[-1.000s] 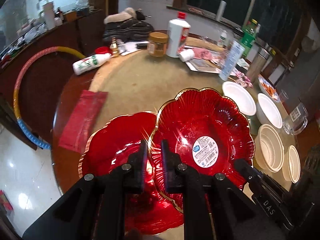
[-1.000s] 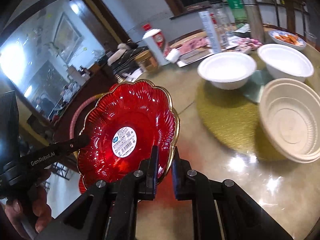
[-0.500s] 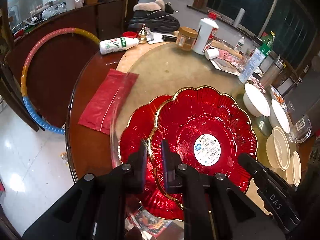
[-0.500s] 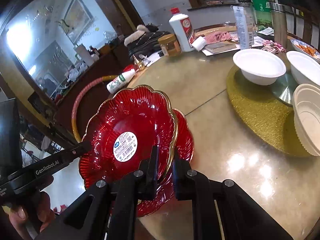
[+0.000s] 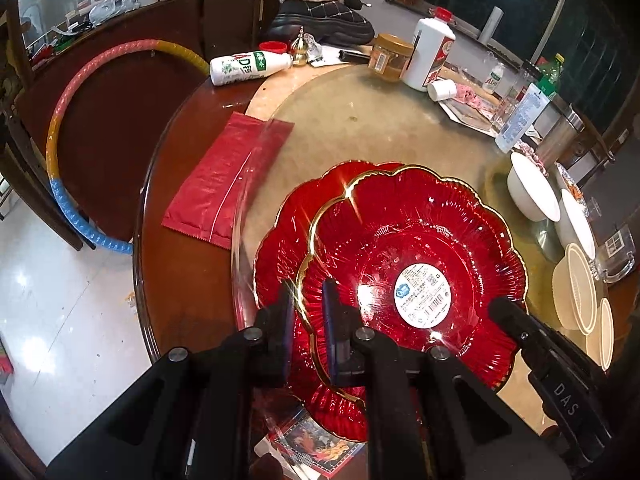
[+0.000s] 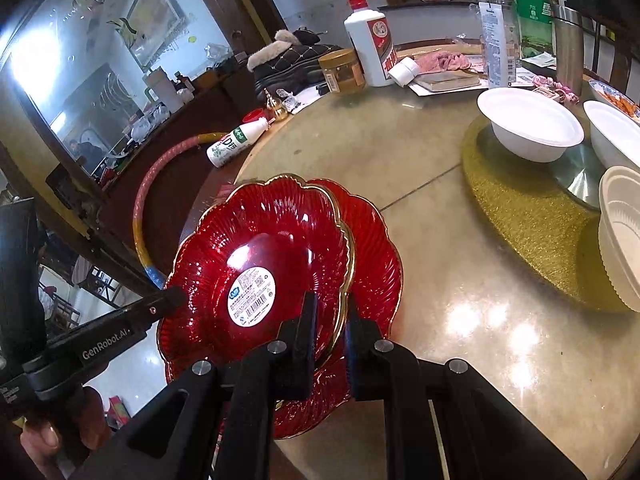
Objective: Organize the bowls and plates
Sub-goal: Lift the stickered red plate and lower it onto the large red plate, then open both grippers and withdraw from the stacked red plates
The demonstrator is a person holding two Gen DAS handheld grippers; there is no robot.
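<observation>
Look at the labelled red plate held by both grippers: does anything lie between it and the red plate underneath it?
Nothing visible does. The labelled plate sits over the lower plate, with the left gripper and right gripper clamping its rim.

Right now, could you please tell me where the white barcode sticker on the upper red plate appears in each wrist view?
Left wrist view: the barcode sticker sits right of centre, low, right of the left gripper.
Right wrist view: the sticker sits left of centre, left of the right gripper.
Shared landmark: the white liquor bottle with a red cap.
</observation>
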